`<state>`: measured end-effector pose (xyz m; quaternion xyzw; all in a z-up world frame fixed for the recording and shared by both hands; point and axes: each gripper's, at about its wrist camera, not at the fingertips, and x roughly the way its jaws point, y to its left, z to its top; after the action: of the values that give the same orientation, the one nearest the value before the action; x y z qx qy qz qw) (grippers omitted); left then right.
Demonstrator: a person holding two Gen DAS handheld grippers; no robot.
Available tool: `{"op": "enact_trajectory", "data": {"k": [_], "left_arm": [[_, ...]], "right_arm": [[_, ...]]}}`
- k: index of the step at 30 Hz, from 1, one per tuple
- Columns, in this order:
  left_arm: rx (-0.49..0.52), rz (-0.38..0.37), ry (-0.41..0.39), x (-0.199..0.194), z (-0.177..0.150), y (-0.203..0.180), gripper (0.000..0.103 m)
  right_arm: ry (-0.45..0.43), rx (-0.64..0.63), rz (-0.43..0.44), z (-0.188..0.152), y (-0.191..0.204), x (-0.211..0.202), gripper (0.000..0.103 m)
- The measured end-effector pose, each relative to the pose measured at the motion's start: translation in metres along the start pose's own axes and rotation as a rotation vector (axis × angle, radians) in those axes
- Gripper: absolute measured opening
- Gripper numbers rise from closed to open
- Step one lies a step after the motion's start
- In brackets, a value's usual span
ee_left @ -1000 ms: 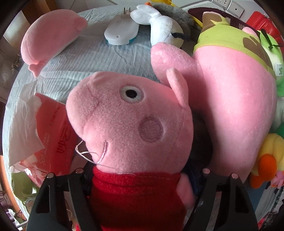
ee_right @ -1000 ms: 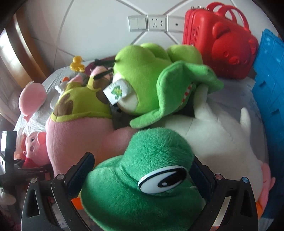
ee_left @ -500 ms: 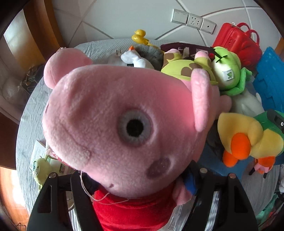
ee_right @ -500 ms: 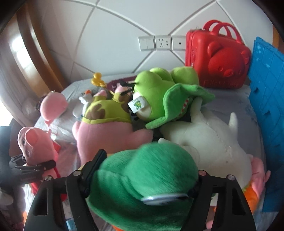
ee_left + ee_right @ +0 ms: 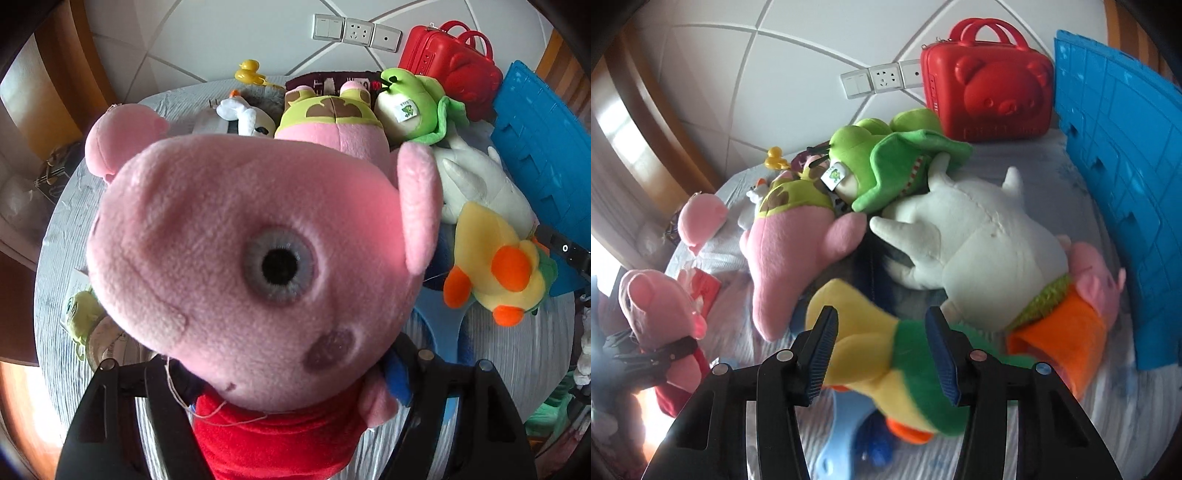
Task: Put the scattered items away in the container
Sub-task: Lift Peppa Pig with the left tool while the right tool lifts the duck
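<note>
On the grey-covered worktop (image 5: 51, 258) strewn with plush, we keep the left tool (image 5: 288, 373) clamped on the pink pig (image 5: 258, 258) and the right tool (image 5: 882, 350) clamped on the yellow-green duck (image 5: 886, 373), carrying both steadily toward the blue crate (image 5: 1126, 184) far right.

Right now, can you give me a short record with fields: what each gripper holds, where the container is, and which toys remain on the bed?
left gripper: shut on pink pig plush
right gripper: shut on yellow-green duck plush
container: blue crate, at right edge of bed
remaining toys: white plush, green frog plush, big pink plush
</note>
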<state>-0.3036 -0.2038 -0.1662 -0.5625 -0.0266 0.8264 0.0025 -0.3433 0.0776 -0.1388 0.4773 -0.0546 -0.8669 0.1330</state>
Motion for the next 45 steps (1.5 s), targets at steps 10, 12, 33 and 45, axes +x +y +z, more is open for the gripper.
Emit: {"op": "enact_trajectory", "data": {"k": [10, 12, 33, 45], "left_arm": [[0.001, 0.035, 0.084, 0.018, -0.029, 0.0, 0.076], [-0.005, 0.033, 0.101, 0.022, -0.032, 0.002, 0.076], [-0.064, 0.029, 0.05, 0.011, -0.035, 0.019, 0.1], [-0.086, 0.018, 0.051, 0.018, -0.034, 0.022, 0.091]], "right_arm": [[-0.008, -0.009, -0.007, -0.021, -0.001, -0.013, 0.085], [-0.001, -0.01, -0.008, -0.024, -0.002, -0.012, 0.086], [0.016, -0.023, -0.007, -0.034, -0.001, -0.012, 0.09], [0.074, -0.063, 0.012, -0.043, -0.003, 0.006, 0.069]]}}
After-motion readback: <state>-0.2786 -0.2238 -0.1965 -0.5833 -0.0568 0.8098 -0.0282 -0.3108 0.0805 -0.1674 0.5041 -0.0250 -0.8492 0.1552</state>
